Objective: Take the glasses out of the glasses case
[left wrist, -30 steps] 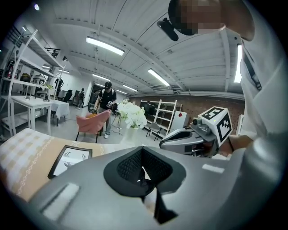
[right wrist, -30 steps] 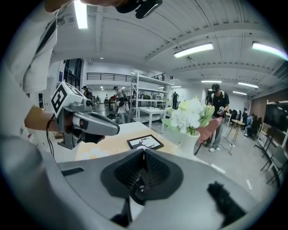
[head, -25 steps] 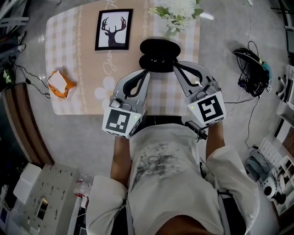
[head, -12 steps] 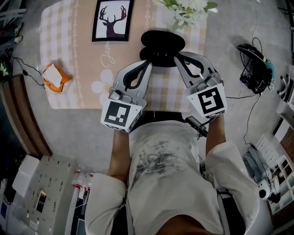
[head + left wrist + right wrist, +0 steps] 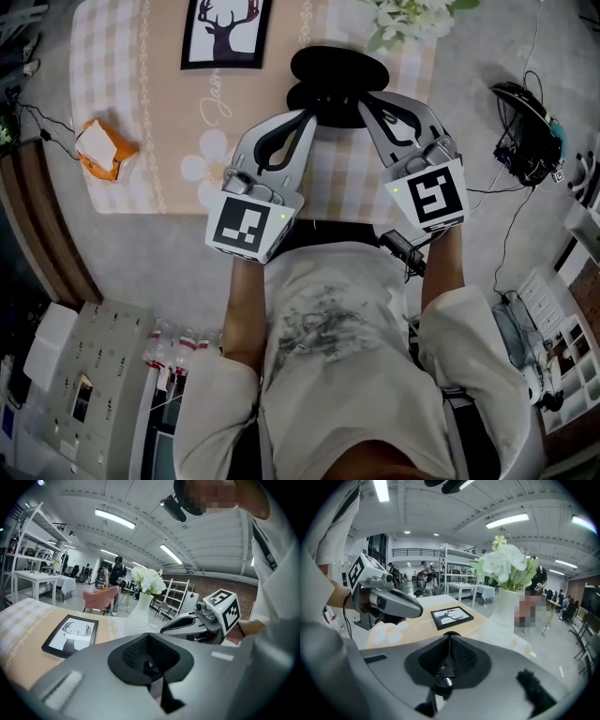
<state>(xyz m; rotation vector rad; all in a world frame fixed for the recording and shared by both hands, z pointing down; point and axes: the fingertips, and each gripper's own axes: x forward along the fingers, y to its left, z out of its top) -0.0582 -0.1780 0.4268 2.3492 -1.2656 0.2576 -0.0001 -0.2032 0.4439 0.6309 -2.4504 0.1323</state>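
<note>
Left gripper (image 5: pixel 312 114), right gripper (image 5: pixel 362 101), at glasses case (image 5: pixel 339 66)

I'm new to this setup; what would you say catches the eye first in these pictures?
First come the left hand-held gripper and the right hand-held gripper, both with jaws together and their tips at the black glasses case on the checked tablecloth. Farther back are a framed deer picture and white flowers. An orange-and-white object sits at the cloth's left edge.
</note>
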